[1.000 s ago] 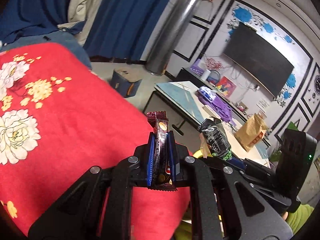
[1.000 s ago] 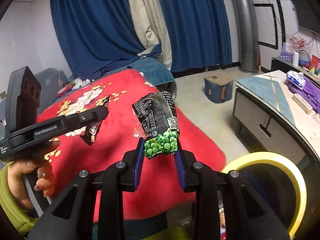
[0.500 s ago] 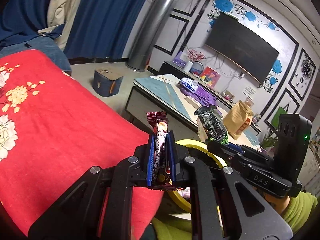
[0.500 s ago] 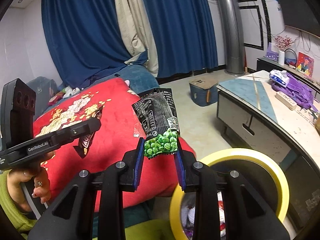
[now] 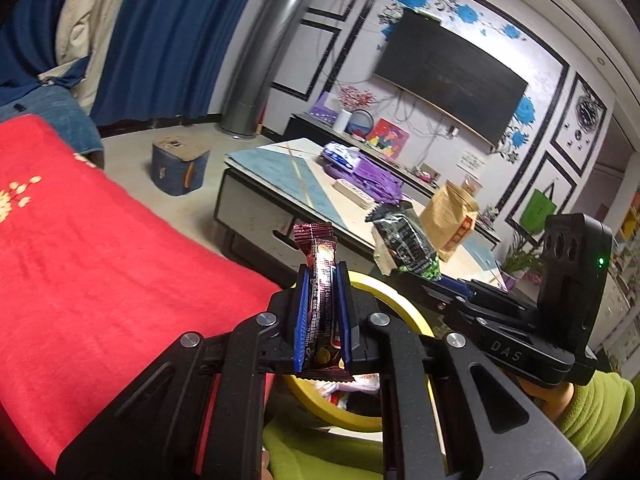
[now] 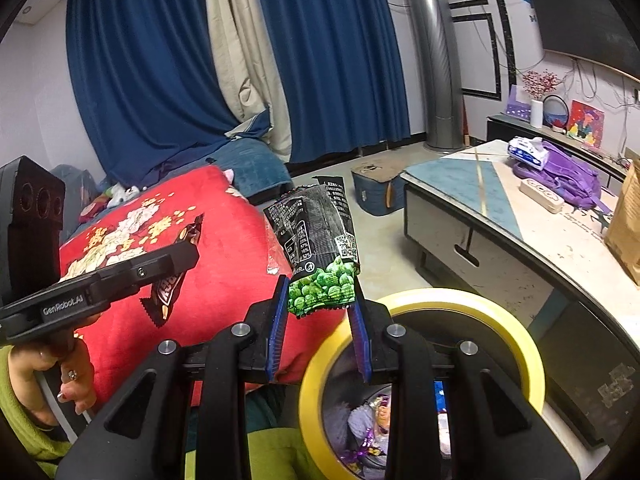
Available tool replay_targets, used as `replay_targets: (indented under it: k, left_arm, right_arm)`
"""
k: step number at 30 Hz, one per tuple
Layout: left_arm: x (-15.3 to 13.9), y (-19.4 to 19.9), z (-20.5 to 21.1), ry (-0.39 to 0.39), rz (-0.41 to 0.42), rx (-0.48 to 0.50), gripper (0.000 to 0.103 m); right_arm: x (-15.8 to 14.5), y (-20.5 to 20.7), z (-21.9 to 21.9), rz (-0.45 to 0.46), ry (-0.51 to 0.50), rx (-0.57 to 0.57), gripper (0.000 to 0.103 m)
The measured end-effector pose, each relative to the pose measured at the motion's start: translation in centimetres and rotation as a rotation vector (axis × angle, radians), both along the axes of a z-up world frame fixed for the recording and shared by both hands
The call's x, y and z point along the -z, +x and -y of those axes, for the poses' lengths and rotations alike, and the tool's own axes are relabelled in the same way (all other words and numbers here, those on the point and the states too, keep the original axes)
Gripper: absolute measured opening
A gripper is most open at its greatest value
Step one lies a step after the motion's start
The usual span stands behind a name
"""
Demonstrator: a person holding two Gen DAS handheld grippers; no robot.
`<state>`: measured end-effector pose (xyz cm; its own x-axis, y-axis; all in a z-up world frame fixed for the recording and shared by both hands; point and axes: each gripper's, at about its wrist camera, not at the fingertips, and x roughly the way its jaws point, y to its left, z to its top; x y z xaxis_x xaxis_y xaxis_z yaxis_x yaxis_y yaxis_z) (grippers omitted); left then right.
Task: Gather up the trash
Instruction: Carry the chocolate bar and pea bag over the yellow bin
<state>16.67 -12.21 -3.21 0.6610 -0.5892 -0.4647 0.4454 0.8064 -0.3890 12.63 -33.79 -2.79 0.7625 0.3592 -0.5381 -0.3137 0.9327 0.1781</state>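
Note:
My left gripper [image 5: 322, 280] is shut on a dark red candy-bar wrapper [image 5: 322, 276], held upright above the edge of the red blanket [image 5: 100, 264]. My right gripper [image 6: 320, 300] is shut on a black-and-green pea snack bag [image 6: 320, 248], held just above the near rim of a yellow-rimmed trash bin [image 6: 516, 328] with wrappers inside. The bin [image 5: 404, 304] also shows below both grippers in the left wrist view, and the snack bag [image 5: 404, 240] to the right. The left gripper with its wrapper [image 6: 172, 288] shows at left in the right wrist view.
A low coffee table [image 6: 500, 208] stands to the right, holding a purple backpack [image 6: 560, 172], a tissue pack [image 6: 528, 152] and a brown paper bag [image 5: 452, 216]. A blue box [image 5: 178, 168] sits on the floor. A TV [image 5: 448, 76] hangs on the wall.
Both grippers have swung from over the red blanket toward the yellow-rimmed bin, which now lies beneath them. Both still hold their wrappers.

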Motion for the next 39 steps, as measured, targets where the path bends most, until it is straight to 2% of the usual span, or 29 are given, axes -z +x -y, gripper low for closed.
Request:
replay_targets:
  k: [13, 25, 39]
  left_arm:
    - [0.9, 0.3, 3.8, 0.03, 0.006, 0.087, 0.008]
    - [2.2, 0.1, 7.4, 0.059, 0.016, 0.154, 0.008]
    - [3.9, 0.2, 10.5, 0.1, -0.006, 0.236, 0.008]
  right_arm:
    - [1.2, -0.9, 4.3, -0.018, -0.005, 0.095, 0.028]
    - [4.2, -1.7, 8.0, -0.042, -0.006, 0.187, 0.028]
    - [6.5, -1.9, 9.7, -0.099, -0.022, 0.228, 0.03]
